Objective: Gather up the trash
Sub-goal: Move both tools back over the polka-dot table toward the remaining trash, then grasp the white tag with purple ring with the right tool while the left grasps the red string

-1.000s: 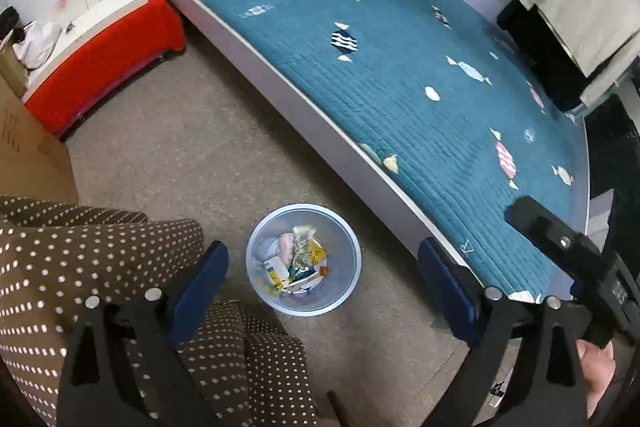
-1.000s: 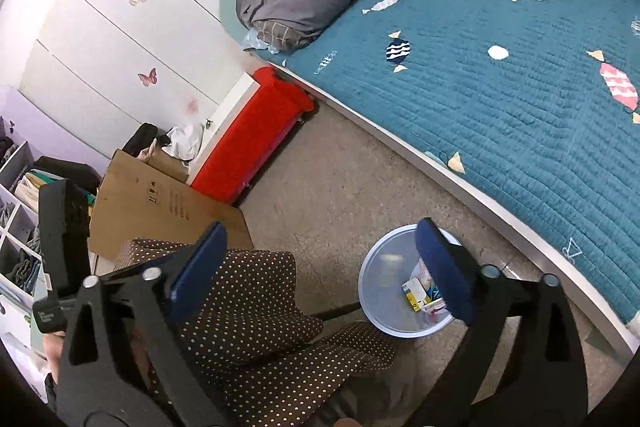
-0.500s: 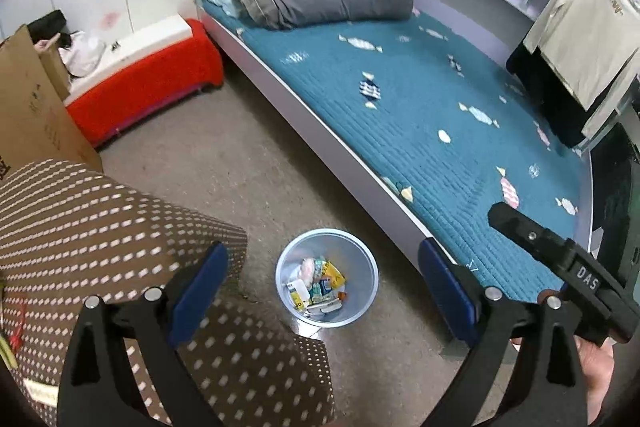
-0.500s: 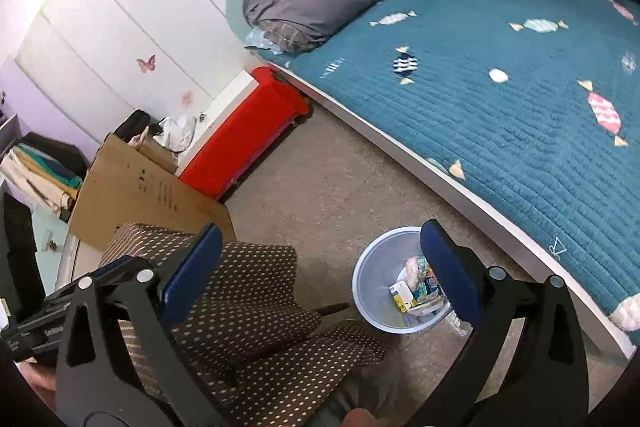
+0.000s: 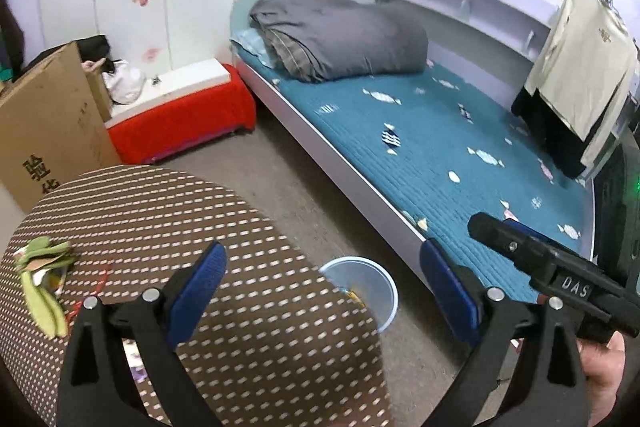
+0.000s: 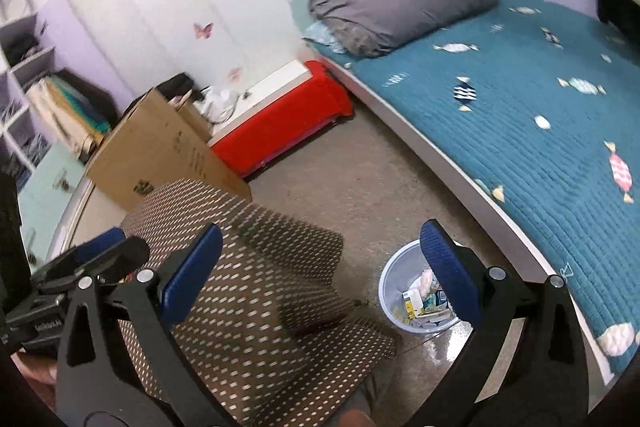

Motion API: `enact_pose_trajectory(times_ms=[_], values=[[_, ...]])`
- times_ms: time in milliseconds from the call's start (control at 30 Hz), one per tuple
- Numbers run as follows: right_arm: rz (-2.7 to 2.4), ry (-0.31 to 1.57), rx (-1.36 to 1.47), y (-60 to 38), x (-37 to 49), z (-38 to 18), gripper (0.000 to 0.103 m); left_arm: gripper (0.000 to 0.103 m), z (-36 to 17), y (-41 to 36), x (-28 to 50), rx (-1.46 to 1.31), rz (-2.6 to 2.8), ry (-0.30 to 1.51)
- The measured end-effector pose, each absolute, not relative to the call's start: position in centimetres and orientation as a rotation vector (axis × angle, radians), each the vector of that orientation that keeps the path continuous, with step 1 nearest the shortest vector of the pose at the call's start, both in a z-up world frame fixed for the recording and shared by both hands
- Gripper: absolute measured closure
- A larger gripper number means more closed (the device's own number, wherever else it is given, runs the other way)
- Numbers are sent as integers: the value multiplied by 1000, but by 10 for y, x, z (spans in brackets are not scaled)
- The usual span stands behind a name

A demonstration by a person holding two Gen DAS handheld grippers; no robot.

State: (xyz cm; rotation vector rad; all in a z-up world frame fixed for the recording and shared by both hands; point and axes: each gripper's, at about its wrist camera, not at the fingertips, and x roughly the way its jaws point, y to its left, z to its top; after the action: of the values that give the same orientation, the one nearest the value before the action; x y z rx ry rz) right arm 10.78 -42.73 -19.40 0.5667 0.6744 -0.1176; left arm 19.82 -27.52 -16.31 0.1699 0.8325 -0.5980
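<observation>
Left tongs (image 5: 322,291): spread wide, nothing between the blue pads; they hang above the near edge of the desk, pointing toward the bed.
Right tongs (image 6: 320,271): also spread wide and empty, above the floor between the desk and the waste bin; in the left wrist view they show as a black body at the lower right, with a hand (image 5: 602,379) under it.
Desk (image 5: 168,227): round top under a brown cloth with pale dots.
Trash on desk (image 5: 42,279): green and pale wrappers heaped at the far left edge of the cloth, well apart from either tongs.
Waste bin (image 6: 390,281): pale blue plastic, on the floor between the desk and the bed frame, with packets and wrappers inside.
Bed (image 6: 520,131): teal quilt with candy print, folded grey duvet (image 5: 340,35) at its head.
Other: cardboard box (image 5: 44,123) beside a red-covered bench (image 5: 180,123).
</observation>
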Motion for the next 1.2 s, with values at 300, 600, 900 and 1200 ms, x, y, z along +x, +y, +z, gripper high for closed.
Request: enact_pose_trajectory(times_ms=[300,600,900,1200], values=[[-3,693,467,-361,119,-177,6,8,-154,-205,189,110,-496,786],[117,762,332,-284,140,-182,6,8,-153,-126,179,46,-382,734],[218,852,186,-204,168,-209,6,8,-180,-54,172,16,-264,762],[259,907,39,-146,189,-236,35,8,-208,2,166,-11,-163,812]])
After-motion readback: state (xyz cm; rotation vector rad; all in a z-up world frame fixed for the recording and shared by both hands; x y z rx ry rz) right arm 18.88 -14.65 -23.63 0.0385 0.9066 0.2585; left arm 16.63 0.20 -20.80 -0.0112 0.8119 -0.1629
